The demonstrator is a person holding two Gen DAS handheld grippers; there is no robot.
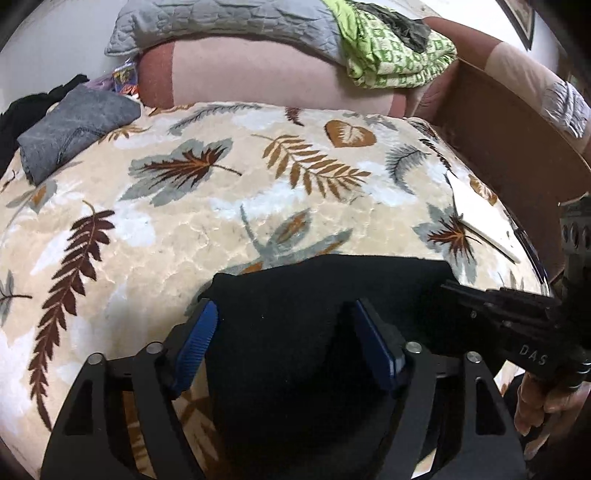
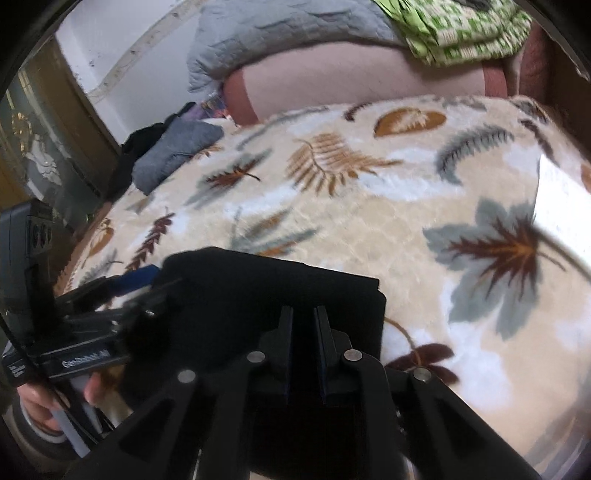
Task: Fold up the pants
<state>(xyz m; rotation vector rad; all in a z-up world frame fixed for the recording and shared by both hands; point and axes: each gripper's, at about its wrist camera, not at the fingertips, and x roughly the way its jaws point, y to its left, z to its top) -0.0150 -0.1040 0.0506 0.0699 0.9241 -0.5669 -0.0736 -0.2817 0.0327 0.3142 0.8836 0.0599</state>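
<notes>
The black pants lie folded in a compact block at the near edge of the leaf-patterned blanket. My left gripper is open, its blue pads either side of the pants' near part. My right gripper is nearly closed over the pants, with a thin dark gap between its fingers; I cannot see cloth pinched there. The right gripper also shows in the left wrist view at the pants' right edge. The left gripper shows in the right wrist view at the pants' left edge.
A folded grey garment and black clothes lie at the blanket's far left. A pink cushion, grey quilt and green patterned cloth sit behind. A cardboard box stands at right, with a white paper beside it.
</notes>
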